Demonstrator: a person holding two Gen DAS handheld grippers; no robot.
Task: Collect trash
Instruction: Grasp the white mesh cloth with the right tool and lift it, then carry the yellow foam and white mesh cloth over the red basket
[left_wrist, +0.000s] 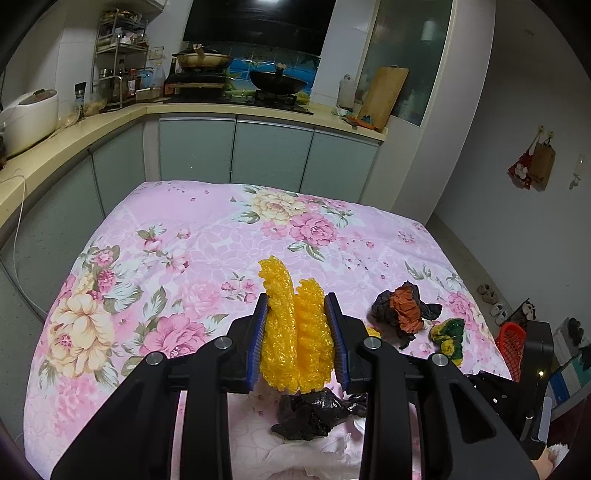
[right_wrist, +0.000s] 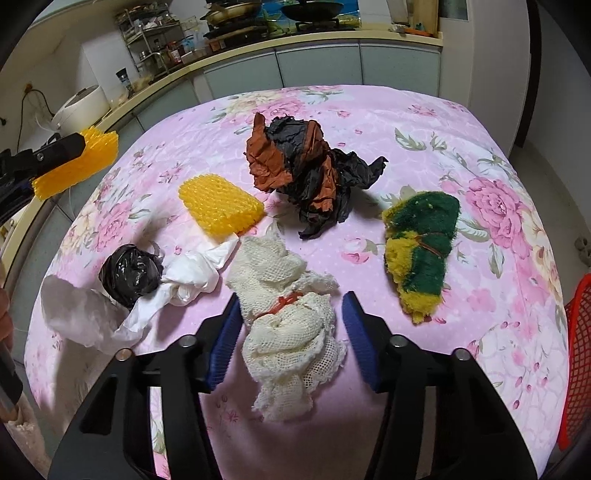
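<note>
Trash: yellow scrubber (left_wrist: 295, 332) (folded) clamped in left gripper (left_wrist: 298, 341).

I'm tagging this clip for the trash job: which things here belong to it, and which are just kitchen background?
Trash job:
yellow spiky pad in left gripper
second yellow pad
cream mesh bundle
green-yellow sponge
crumpled orange-black paper
black bag
white plastic

Background:
rice cooker
wok
cutting board

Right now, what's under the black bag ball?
The black bag ball rests partly on crumpled white plastic, which lies on the floral cloth. Anything directly beneath the ball is hidden.
</note>
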